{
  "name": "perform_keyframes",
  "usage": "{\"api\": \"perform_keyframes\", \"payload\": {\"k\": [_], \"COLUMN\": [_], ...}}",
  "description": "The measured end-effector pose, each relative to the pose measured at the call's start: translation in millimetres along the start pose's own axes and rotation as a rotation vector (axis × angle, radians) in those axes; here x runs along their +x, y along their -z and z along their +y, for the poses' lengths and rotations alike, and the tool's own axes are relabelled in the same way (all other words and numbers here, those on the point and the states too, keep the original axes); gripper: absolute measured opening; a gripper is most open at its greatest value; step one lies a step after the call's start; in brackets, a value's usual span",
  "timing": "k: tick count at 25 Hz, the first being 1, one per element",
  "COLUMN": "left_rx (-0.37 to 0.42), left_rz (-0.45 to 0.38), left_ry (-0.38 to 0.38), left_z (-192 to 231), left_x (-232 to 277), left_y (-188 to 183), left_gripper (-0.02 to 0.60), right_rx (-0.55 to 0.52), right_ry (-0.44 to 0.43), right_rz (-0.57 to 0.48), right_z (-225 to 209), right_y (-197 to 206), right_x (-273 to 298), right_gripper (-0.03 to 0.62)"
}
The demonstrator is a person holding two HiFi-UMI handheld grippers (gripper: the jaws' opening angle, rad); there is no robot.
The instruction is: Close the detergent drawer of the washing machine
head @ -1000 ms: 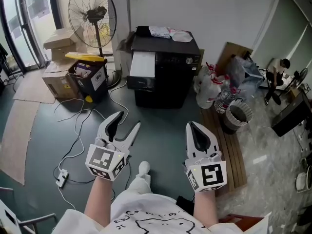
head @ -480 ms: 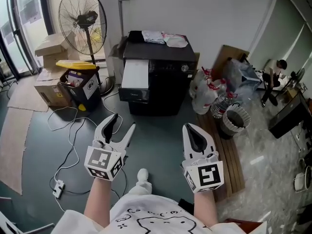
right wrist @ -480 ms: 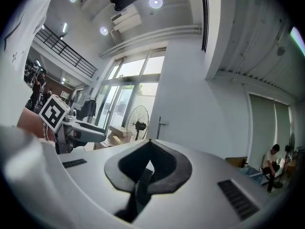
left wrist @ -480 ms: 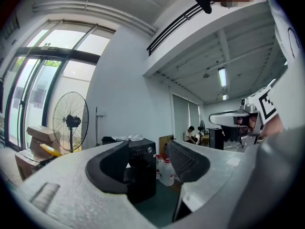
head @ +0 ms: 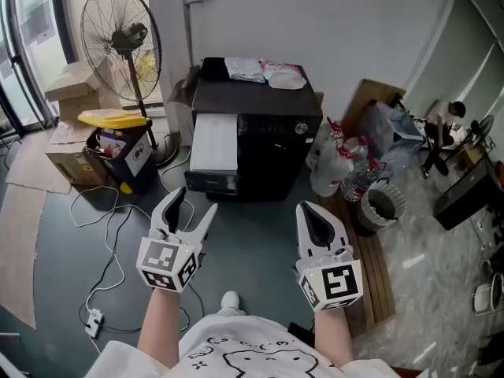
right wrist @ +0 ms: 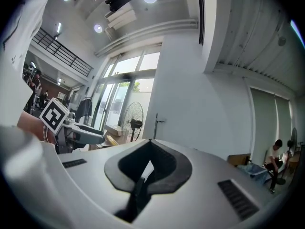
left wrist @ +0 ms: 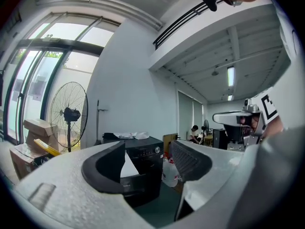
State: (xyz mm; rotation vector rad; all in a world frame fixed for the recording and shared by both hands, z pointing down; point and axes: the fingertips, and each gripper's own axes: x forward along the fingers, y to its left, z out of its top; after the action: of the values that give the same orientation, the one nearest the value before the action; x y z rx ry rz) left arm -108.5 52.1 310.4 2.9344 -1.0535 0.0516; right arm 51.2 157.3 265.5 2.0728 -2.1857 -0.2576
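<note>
Grey floor (head: 260, 239), black washing machine (head: 276, 148), white drawer (head: 214, 142) out; left gripper (head: 195, 201) empty, just opening; right gripper (head: 309, 208) closed.

The left gripper (head: 195, 201) and the right gripper (head: 309, 206) are nearer the black box-shaped washing machine (head: 264, 144) than a second ago. The left gripper's jaws have just been opening wider, seemingly with nothing between them.
</note>
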Motion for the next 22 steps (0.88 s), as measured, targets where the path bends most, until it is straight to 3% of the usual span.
{"api": "perform_keyframes", "payload": {"k": [10, 22], "left_rx": [-0.046, -0.178], "left_rz": [0.032, 0.078], "left_ry": [-0.024, -0.034], "left_z": [61, 83], "left_x": [56, 64], "left_y": [15, 61], "left_gripper": [0.307, 0.307], "right_rx": [0.039, 0.065], "right_ry": [0.003, -0.015], "right_rz": [0.052, 0.125], "right_z": [-16, -12], "right_y": [22, 55], "right_x": [84, 116], "right_gripper": [-0.002, -0.002]}}
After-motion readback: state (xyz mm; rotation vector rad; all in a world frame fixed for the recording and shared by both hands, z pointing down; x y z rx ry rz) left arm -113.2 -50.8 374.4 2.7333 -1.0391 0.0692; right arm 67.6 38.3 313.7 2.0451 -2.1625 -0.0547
